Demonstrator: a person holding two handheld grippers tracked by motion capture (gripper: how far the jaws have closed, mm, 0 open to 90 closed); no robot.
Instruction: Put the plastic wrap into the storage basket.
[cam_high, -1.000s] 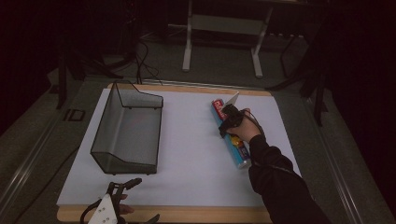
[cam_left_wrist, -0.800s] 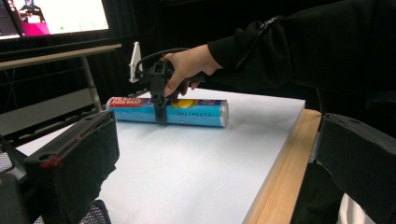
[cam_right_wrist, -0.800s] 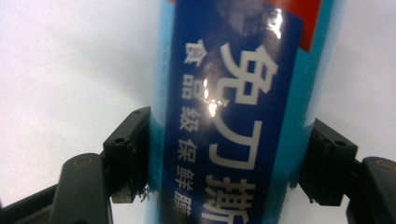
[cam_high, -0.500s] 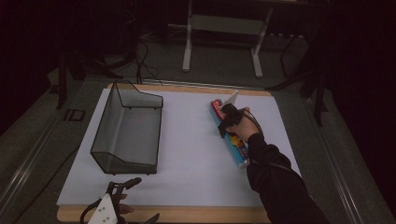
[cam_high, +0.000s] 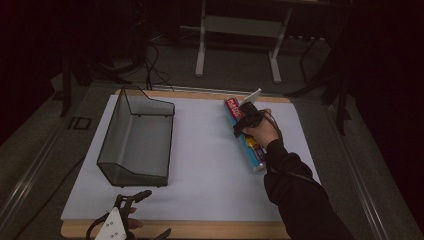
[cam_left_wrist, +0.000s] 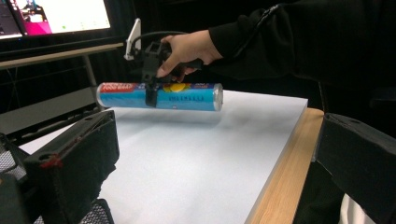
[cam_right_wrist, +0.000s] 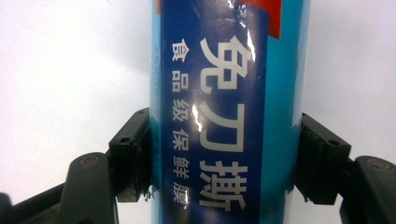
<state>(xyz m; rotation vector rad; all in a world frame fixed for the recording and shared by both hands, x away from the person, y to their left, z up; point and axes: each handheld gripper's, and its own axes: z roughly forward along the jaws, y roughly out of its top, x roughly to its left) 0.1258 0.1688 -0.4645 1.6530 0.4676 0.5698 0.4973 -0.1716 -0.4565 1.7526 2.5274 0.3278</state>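
A blue tube of cling film with a red end label lies lengthwise at the right of the white sheet. My right gripper is shut across its middle. In the right gripper view the two jaws press on both sides of the tube. From the left gripper view the tube hangs level a little above the sheet, with a shadow under it and the right gripper on it. My left gripper rests open at the near left table edge, its jaws wide apart around nothing.
A dark wire mesh basket stands on the left half of the sheet, just beyond the left gripper. The wooden table edge runs along the front. A metal stand and cables lie on the floor behind the table.
The right hand and the tube have shifted slightly away from me, and the tube is raised off the sheet. The left gripper has stayed put.
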